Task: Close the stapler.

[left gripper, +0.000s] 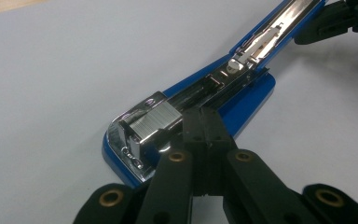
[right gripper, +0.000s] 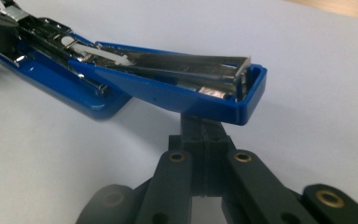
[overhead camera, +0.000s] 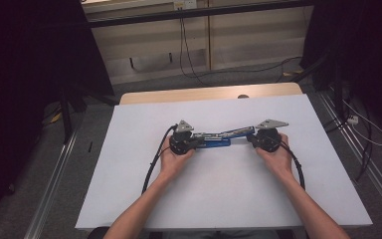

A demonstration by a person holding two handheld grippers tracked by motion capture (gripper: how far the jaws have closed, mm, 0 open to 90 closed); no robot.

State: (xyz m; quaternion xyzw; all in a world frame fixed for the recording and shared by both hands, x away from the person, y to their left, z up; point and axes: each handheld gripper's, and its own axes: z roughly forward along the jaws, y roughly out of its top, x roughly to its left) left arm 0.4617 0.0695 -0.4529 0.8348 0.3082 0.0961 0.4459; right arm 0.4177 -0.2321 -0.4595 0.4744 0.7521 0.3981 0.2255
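Blue plastic stapler with chrome metal works point(overhead camera: 218, 138), swung fully open, lying at the middle of the white tabletop point(overhead camera: 219, 199), long axis running across the table from my left hand to my right. Its magazine channel holds a block of silver staples point(left gripper: 156, 122) at the base's front end. My left gripper point(left gripper: 204, 122) has its jaws clenched together, tips resting on the base beside that block. My right gripper point(right gripper: 204, 133) is likewise clenched, tips under the raised blue cover, which points up toward my right. Pale wooden table edge point(overhead camera: 209, 93) beyond; grey floor point(overhead camera: 45, 169), black cables point(overhead camera: 185, 55), dark curtains point(overhead camera: 30, 59) around.
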